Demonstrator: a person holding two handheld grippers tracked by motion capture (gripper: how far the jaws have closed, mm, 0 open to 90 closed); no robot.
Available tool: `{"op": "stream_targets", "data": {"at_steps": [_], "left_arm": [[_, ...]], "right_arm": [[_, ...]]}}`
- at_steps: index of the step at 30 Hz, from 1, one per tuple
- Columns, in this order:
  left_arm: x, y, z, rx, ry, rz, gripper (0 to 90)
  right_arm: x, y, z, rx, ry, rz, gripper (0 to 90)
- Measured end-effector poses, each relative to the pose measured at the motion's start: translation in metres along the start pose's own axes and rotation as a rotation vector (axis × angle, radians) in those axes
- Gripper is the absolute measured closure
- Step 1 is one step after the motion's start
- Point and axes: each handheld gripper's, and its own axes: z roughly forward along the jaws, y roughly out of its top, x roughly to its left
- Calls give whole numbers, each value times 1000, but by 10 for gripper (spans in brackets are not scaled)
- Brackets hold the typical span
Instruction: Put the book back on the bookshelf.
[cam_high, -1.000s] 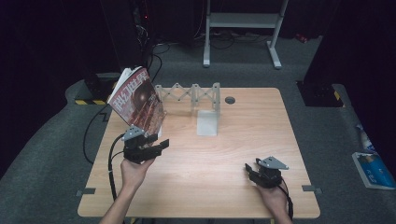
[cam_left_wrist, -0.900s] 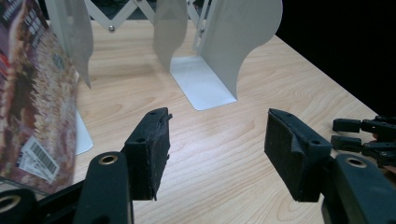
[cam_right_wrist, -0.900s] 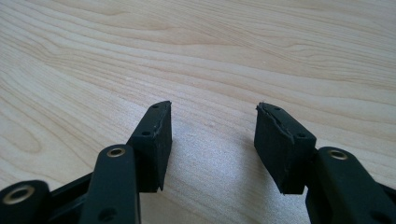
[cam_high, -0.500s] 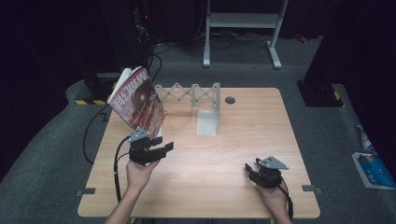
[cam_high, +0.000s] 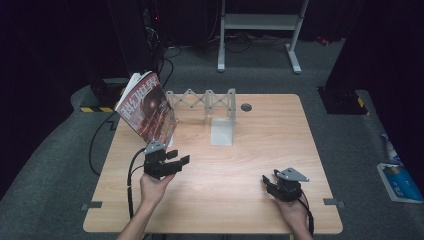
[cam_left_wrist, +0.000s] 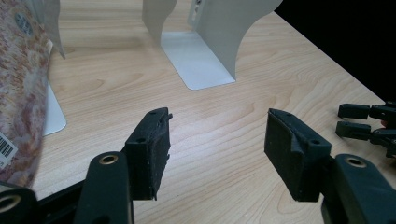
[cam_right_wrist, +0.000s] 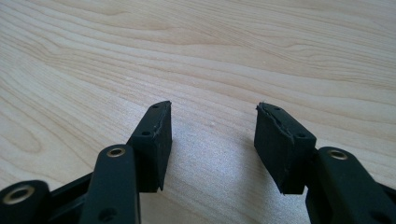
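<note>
- While your left hand-held gripper (cam_high: 172, 162) sits at about 8 o'clock on the counter (cam_high: 260, 145), its jaws stand wide apart with nothing between them.
- In the left gripper view, that left hand-held gripper (cam_left_wrist: 217, 135) faces bare wood, with the white bookend (cam_left_wrist: 205, 42) ahead at 12 o'clock.
- You have the magazine (cam_high: 147, 107) leaning upright at 10 o'clock on the counter, propped against the folding rack (cam_high: 202, 100); it stands just beyond your left hand-held gripper, apart from the jaws.
- In the left gripper view, the magazine (cam_left_wrist: 21, 88) runs down the 9 o'clock edge, its barcode low on the cover.
- Your right hand-held gripper (cam_high: 269, 182) rests at about 5 o'clock on the counter, well apart from the magazine.
- In the right gripper view, the right hand-held gripper (cam_right_wrist: 212, 135) also has its jaws spread and empty, low over the wood grain.
- A small dark hole (cam_high: 246, 107) sits near 12 o'clock, beside the rack's end.
</note>
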Motion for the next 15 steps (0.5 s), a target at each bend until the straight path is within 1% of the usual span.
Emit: {"op": "stream_targets", "data": {"at_steps": [4, 10, 11, 13, 15], "left_arm": [[-1, -2, 4, 2, -3, -7, 406], [-2, -7, 12, 18, 0, -11, 408], [-1, -7, 13, 25, 1, -1, 408], [-3, -9, 17, 28, 2, -8, 408], [-4, -10, 20, 33, 3, 0, 408]], "right_arm": [[0, 0, 0, 1, 1, 3, 466], [0, 0, 0, 1, 1, 4, 466], [0, 0, 0, 1, 1, 4, 466], [0, 0, 0, 1, 1, 4, 466], [0, 0, 0, 2, 2, 2, 466]]}}
